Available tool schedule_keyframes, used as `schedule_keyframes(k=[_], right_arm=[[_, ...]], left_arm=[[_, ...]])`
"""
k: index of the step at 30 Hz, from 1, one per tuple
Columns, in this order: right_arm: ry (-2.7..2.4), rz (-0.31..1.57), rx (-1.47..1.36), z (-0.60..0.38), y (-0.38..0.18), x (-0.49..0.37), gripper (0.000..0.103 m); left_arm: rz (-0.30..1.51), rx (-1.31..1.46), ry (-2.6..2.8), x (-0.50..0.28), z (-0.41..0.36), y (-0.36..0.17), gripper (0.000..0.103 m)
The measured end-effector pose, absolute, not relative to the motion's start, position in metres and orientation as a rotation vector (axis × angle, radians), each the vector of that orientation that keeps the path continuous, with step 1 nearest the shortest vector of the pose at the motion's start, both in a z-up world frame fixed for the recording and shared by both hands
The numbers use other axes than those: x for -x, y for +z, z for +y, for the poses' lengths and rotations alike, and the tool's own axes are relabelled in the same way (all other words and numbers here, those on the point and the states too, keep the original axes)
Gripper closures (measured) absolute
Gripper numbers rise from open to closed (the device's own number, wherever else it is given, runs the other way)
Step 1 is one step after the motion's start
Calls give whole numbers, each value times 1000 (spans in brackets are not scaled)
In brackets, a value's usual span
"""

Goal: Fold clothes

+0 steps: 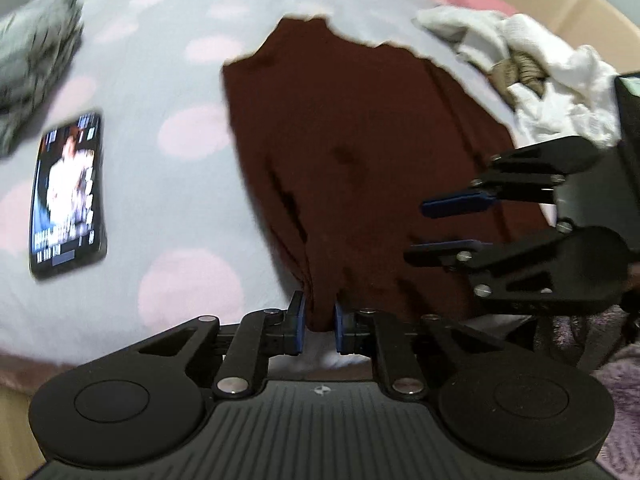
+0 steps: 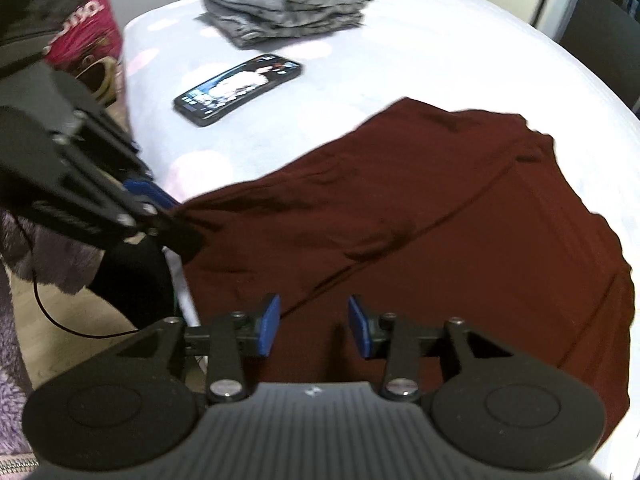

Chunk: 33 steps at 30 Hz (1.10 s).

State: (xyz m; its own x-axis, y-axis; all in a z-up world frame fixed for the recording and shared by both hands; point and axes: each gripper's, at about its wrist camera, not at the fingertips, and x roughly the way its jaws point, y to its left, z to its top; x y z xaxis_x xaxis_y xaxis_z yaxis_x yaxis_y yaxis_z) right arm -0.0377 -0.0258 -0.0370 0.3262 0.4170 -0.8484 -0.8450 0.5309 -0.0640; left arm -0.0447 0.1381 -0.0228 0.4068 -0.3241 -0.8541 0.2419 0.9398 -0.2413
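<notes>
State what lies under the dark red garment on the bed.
The dark red garment lies on a pale sheet with pink dots. Whatever lies beneath its middle is covered and cannot be seen.

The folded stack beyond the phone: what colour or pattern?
Grey with darker stripes; the folded stack shows best in the right wrist view.

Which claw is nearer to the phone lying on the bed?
Left. The left claw pinches the maroon garment at its edge on the phone's side. The right claw hangs open over the garment, farther from the phone.
</notes>
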Motion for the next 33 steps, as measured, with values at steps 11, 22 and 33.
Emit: schedule_keyframes(k=[11,22,33], right_arm=[[779,996,173,-73,-10,5,61],[777,1071,39,-80,-14,-4,62],[784,1203,15,-62,-46,-21,87]], left_arm=[[1035,-62,-511,35,87,-16,92],[1050,-217,-544,28,41,-31,92],[1034,-242,-569,38,43,-32,89]])
